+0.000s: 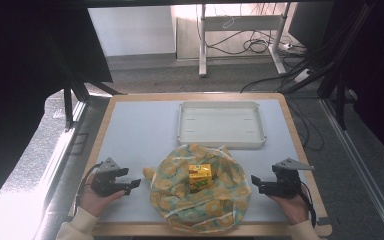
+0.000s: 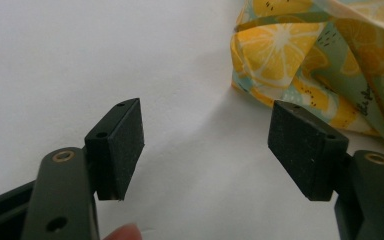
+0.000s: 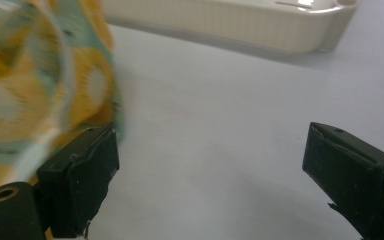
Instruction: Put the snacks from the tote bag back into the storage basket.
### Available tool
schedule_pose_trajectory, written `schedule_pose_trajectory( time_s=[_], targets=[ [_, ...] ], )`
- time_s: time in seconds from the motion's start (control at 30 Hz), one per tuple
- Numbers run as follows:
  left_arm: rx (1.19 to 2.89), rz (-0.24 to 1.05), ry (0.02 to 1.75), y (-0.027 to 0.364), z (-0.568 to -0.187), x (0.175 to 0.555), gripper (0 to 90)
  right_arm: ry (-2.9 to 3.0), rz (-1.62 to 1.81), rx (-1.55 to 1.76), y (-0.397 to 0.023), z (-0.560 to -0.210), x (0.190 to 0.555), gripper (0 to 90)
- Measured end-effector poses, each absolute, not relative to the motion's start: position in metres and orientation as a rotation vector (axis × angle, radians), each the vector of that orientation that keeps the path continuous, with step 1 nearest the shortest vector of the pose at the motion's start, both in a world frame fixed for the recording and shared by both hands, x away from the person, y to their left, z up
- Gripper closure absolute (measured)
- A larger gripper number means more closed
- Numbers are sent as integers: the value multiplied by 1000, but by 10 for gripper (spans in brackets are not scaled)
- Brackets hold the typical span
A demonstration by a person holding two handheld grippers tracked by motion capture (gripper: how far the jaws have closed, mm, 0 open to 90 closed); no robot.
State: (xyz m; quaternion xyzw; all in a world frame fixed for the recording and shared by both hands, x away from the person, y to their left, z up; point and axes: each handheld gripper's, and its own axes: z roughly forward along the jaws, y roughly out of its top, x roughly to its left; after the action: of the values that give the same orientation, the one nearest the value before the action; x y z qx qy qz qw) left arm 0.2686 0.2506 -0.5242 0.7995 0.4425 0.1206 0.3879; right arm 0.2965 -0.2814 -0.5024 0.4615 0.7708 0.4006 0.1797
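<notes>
1. Cloth lies spread on the surface, bunched at the edges, near the person's side. Carton stands on the middle of the cloth. Judgement: it's laid out as a wrap, with the carton centred so the corners can be folded over it.
2. Tray sits just beyond the cloth, empty. Probably the drop-off, but I can't confirm that.
3. Left tongs are just left of the cloth, low over the surface, pointing at it. Jaws are wide with nothing between them. In the left gripper view the pads are clear of the cloth, whose nearest fold lies ahead and to one side.
4. Right tongs are just right of the cloth, mirroring the left. Jaws are wide and empty. In the right gripper view the cloth edge sits right at one pad; I can't tell if they touch.
5. Judgement: symmetric pose, one per side, set up to pinch opposite edges together.
</notes>
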Motion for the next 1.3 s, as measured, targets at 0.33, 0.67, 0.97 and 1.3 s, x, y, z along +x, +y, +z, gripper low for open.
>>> schedule_pose_trajectory(
  time_s=[0.33, 0.67, 0.97, 1.3],
  targets=[
    [2063, 307, 1113, 245, -524, 266, 318, 2199, 1099, 1218, -287, -500, 295, 113],
    [2050, 292, 1096, 248, -520, 265, 315, 2226, 1123, 1226, -284, -501, 295, 131],
    [2049, 288, 1098, 247, -519, 264, 316, 2238, 1113, 1220, -282, -503, 293, 141],
    [2024, 312, 1099, 253, -507, 263, 319, 2237, 1105, 1223, -284, -503, 293, 152]
  ],
)
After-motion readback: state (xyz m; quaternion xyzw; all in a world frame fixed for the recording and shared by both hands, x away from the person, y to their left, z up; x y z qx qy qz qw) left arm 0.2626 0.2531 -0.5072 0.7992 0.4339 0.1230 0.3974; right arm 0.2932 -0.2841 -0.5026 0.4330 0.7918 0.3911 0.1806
